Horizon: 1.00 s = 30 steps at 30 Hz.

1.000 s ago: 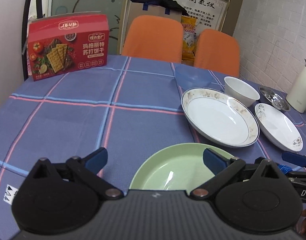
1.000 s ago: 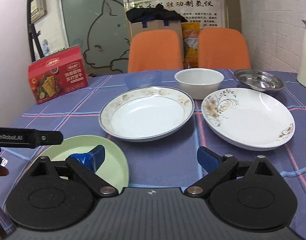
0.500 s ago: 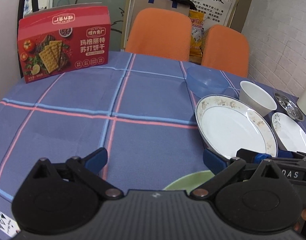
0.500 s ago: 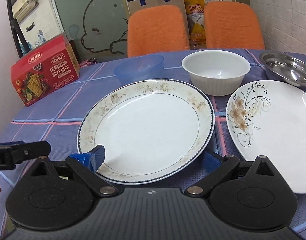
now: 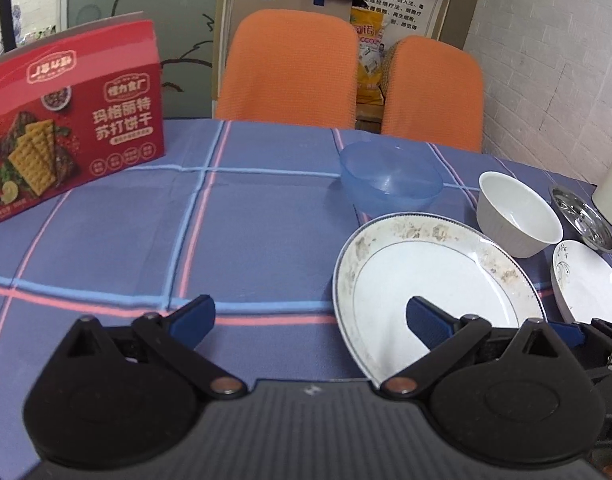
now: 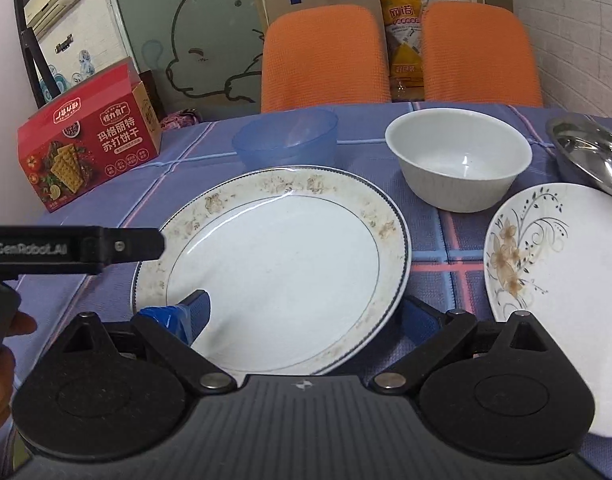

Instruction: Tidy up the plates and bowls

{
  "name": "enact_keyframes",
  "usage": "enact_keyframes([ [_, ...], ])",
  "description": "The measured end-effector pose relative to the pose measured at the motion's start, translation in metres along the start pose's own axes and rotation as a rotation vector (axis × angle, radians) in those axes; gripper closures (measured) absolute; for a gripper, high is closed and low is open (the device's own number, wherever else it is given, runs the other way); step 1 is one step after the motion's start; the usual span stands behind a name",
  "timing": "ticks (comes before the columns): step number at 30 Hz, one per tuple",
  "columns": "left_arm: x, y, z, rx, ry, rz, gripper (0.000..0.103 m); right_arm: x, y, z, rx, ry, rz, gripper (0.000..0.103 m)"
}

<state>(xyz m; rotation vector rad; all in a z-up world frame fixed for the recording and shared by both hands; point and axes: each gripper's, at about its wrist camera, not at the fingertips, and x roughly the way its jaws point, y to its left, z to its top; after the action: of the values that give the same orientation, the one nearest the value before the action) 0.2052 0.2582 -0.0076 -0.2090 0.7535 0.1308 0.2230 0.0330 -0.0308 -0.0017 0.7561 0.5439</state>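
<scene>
Both grippers have advanced past the green plate, now out of frame; left gripper (image 5: 309,314) and right gripper (image 6: 306,312) gape wide, empty, framing the large plate (image 6: 274,264) at lower centre, the likely pick.

Checked tablecloth (image 6: 445,240) bears plates (image 6: 274,268); bowls (image 6: 457,160); box (image 6: 90,140).
</scene>
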Motion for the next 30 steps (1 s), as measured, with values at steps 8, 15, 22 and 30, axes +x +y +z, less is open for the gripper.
enact_keyframes([
  [8,0.051,-0.016,0.013,0.061,0.085,0.03,0.002,0.02,0.0,0.009,-0.057,0.0,-0.055,0.016],
  [15,0.054,-0.02,0.014,0.091,0.074,0.037,0.002,0.025,0.001,0.007,-0.106,-0.026,-0.062,0.013],
  [22,0.053,-0.021,0.012,0.092,0.067,0.035,0.002,0.024,0.003,0.007,-0.111,-0.031,-0.062,0.013],
  [30,0.047,-0.044,0.008,0.168,0.073,-0.075,0.019,0.024,0.007,0.008,-0.108,-0.017,-0.065,0.013],
])
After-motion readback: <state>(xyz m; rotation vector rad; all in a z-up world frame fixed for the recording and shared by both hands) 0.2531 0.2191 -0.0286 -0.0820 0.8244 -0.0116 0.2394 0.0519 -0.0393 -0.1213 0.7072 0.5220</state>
